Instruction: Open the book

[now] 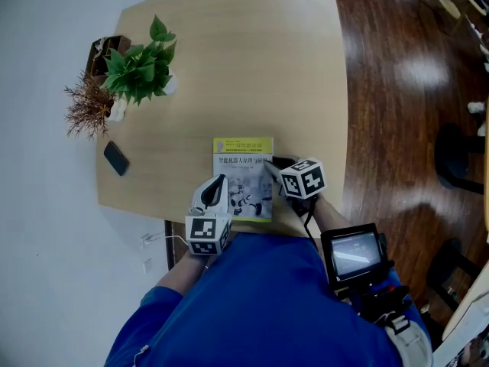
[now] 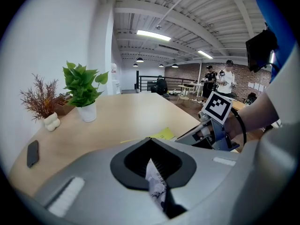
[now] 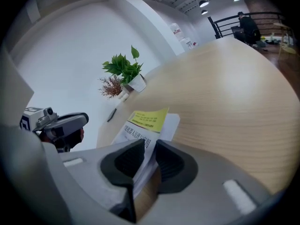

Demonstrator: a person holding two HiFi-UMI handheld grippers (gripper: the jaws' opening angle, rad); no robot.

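Observation:
A book (image 1: 243, 157) with a white cover and a yellow top band lies flat near the front edge of the wooden table (image 1: 252, 67). My left gripper (image 1: 220, 183) rests on the cover's lower left part with its jaws closed together; in the left gripper view (image 2: 151, 159) a sliver of the printed cover shows under them. My right gripper (image 1: 269, 167) is at the book's right edge. In the right gripper view (image 3: 149, 146) the cover and a few pages sit between the pads, slightly lifted. The yellow band (image 3: 147, 120) lies beyond the jaws.
A green potted plant (image 1: 141, 67), a dried twig plant (image 1: 90, 105) and a brown box (image 1: 103, 50) stand at the table's far left. A dark phone (image 1: 116, 157) lies near the left edge. A small screen (image 1: 355, 254) hangs at my right side above the dark wood floor (image 1: 405, 90).

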